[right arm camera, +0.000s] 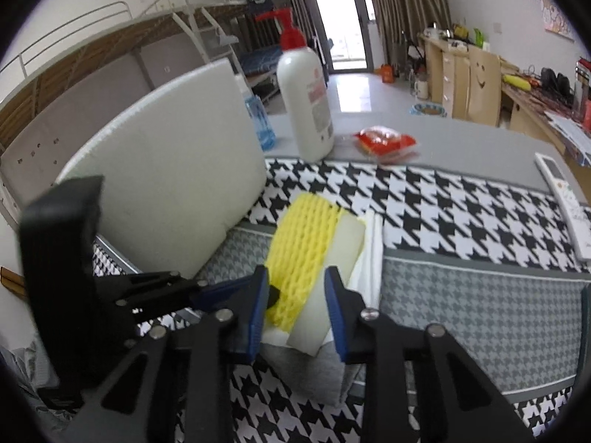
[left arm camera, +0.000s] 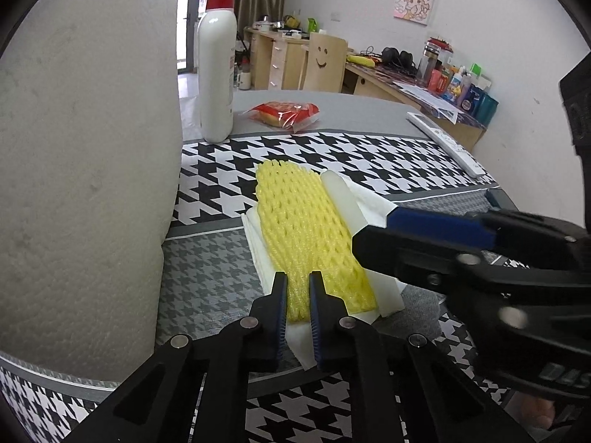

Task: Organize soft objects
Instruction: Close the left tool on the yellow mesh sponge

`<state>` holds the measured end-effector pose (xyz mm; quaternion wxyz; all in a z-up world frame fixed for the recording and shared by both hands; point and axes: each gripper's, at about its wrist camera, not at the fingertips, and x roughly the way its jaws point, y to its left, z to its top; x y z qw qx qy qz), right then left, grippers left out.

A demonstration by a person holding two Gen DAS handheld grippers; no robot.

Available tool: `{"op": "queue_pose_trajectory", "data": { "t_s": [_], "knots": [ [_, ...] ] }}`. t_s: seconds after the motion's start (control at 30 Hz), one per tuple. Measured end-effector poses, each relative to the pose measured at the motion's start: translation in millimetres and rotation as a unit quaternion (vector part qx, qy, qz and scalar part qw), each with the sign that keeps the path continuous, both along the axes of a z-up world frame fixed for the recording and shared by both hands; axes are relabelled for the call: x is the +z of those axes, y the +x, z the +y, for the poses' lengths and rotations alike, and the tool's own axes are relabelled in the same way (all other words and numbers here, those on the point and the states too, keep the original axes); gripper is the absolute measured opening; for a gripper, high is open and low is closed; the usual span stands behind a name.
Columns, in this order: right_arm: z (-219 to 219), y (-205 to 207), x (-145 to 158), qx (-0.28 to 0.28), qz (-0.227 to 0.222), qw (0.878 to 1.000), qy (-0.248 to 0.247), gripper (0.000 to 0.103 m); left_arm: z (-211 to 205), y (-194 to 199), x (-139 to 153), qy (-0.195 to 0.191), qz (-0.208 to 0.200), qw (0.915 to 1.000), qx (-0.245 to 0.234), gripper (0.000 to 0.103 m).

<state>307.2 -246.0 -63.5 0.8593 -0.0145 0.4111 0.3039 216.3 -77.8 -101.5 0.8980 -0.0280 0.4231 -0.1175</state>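
A yellow foam net sleeve (left arm camera: 306,236) lies on top of a white foam strip (left arm camera: 341,199) and folded white tissue (left arm camera: 258,254), stacked on a grey cloth (left arm camera: 417,310) on the houndstooth tablecloth. My left gripper (left arm camera: 297,284) hovers at the near end of the yellow net, jaws a narrow gap apart with the net's end between them. My right gripper (right arm camera: 297,277) is open just above the stack's near end and also shows in the left wrist view (left arm camera: 373,232). The yellow net (right arm camera: 303,243), white strip (right arm camera: 332,280) and grey cloth (right arm camera: 314,373) show in the right wrist view.
A large white paper towel roll (left arm camera: 81,170) stands at the left. A white pump bottle with a red top (left arm camera: 218,70), a red snack packet (left arm camera: 284,112) and a white remote (left arm camera: 447,144) lie further back. A blue bottle (right arm camera: 258,118) is behind the roll.
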Motion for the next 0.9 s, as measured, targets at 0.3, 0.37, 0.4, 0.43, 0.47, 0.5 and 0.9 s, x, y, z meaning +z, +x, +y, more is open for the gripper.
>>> {"op": "queue_pose_trajectory", "data": {
  "t_s": [0.3, 0.37, 0.4, 0.43, 0.47, 0.5, 0.9],
  "knots": [
    [1.1, 10.9, -17.1, -0.015, 0.028, 0.999, -0.03, 0.031, 1.8, -0.6, -0.8, 0.003, -0.002, 1.0, 0.0, 0.011],
    [0.4, 11.5, -18.8, -0.016, 0.031, 0.999, -0.031, 0.028, 2.4, -1.2, -0.4, 0.005, -0.004, 1.0, -0.001, 0.011],
    [-0.2, 12.4, -19.9, -0.018, 0.035, 0.999, -0.03, 0.028, 3.2, -0.8, -0.6, 0.003, -0.003, 1.0, 0.0, 0.011],
    [-1.0, 13.3, -21.4, -0.02, 0.039, 0.999, -0.03, 0.028, 2.4, -1.2, -0.9, 0.002, -0.002, 1.0, 0.0, 0.011],
    [-1.2, 14.1, -22.7, -0.02, 0.042, 0.998, -0.03, 0.028, 2.6, -1.1, -1.3, 0.002, -0.002, 1.0, 0.0, 0.011],
    [-0.6, 15.0, -24.0, -0.019, 0.045, 0.998, -0.031, 0.028, 2.4, -1.0, -1.9, 0.002, -0.001, 1.0, 0.0, 0.011],
    [-10.6, 14.0, -18.6, -0.02, 0.053, 0.998, 0.002, 0.014, 3.9, -1.0, -0.7, -0.005, -0.004, 1.0, -0.006, 0.01]
  ]
}}
